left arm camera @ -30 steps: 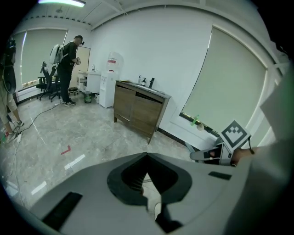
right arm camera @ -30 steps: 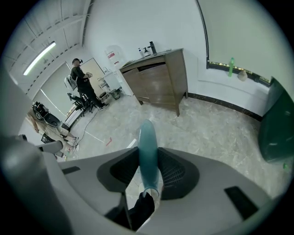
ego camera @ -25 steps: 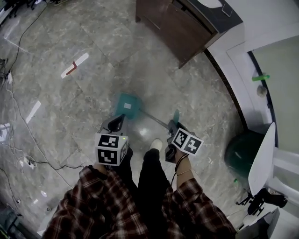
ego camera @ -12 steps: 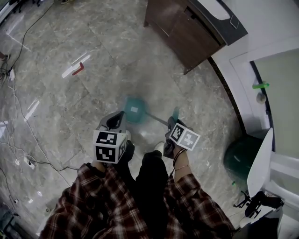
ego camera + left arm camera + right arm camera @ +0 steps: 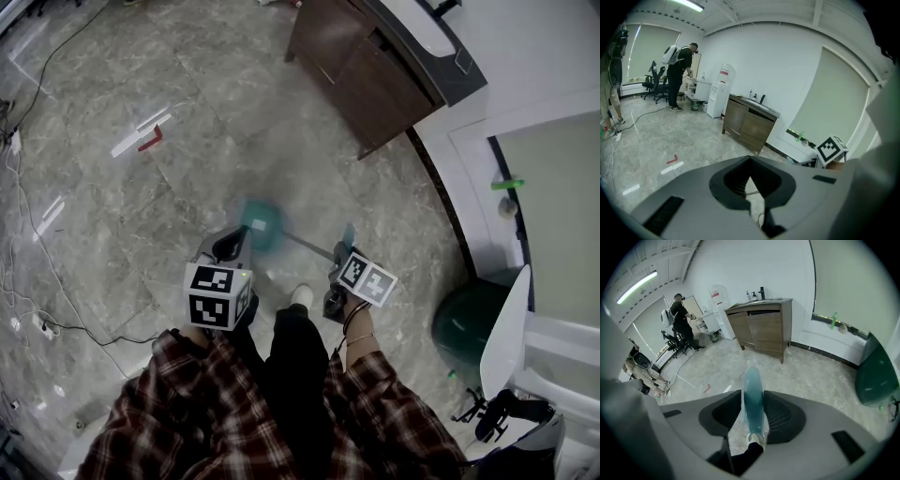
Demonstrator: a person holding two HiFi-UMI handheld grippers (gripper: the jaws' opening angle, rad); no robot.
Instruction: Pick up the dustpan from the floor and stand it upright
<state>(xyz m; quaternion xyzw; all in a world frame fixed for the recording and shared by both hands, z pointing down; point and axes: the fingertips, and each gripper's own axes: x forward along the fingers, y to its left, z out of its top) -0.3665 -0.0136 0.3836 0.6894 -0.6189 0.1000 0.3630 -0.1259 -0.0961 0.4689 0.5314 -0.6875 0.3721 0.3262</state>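
Observation:
The teal dustpan [image 5: 261,225] shows blurred above the marble floor, just ahead of my feet. Its thin rod [image 5: 309,246] runs back and to the right, up to a teal grip [image 5: 349,234]. My right gripper [image 5: 342,260] is shut on that grip. In the right gripper view the teal grip [image 5: 753,399] stands upright between the jaws of the right gripper [image 5: 753,414]. My left gripper [image 5: 232,247] hovers just left of the pan, apart from it. In the left gripper view the left gripper [image 5: 750,165] has its jaws together with nothing between them.
A brown cabinet [image 5: 375,75] stands by the wall ahead right. A dark green bin [image 5: 473,323] sits at my right. Cables [image 5: 28,216] trail along the left, near red and white tape marks [image 5: 141,136]. My shoe [image 5: 300,295] is below the rod. A person [image 5: 679,75] stands far off.
The dustpan's pan has drifted a little nearer to me and the left gripper and is now blurred. The right gripper keeps its hold on the grip. Both grippers stay side by side.

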